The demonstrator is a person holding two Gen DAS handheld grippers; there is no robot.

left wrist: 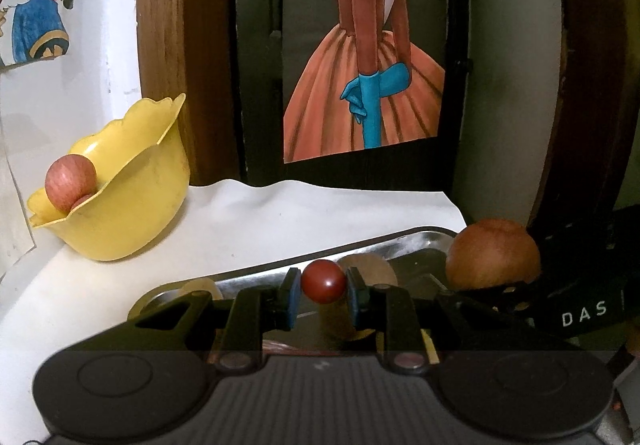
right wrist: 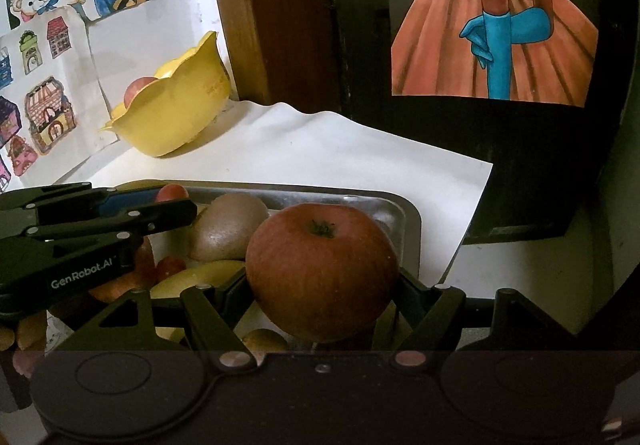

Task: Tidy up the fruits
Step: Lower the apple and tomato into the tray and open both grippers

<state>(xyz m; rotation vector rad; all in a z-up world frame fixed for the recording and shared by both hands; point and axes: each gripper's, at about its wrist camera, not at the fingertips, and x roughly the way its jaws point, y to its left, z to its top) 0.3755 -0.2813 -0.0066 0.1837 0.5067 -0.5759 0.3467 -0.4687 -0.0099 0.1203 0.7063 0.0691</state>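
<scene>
The left tongs (left wrist: pixel 323 287) pinch a small, glossy red fruit (left wrist: pixel 323 282) between their blue pads (left wrist: pixel 291 295), held by its sides only; the right tongs (right wrist: pixel 322 285) are clamped on a large red apple (right wrist: pixel 322 271), stem up, which bulges well above the jaws. Both fruits hang over the metal tray (right wrist: pixel 408 213), where a kiwi (right wrist: pixel 228 231) and other fruit lie just beyond and below the right jaws. The small fruit is smooth and round, so I judge it could squirt out of the pads on any tilt or jolt; the apple looks heavy for so low a grip and might roll forward. The two tools sit close together, the left one just to the left of the right jaws, so a collision threatens if either swings across. The yellow bowl (left wrist: pixel 120 201), already holding an apple (left wrist: pixel 70 183), stands ahead and left of both tongs against the wall; its wavy rim and the nearby wooden frame (left wrist: pixel 168 45) narrow the approach, while the white paper (left wrist: pixel 280 217) between tray and bowl lies open.
</scene>
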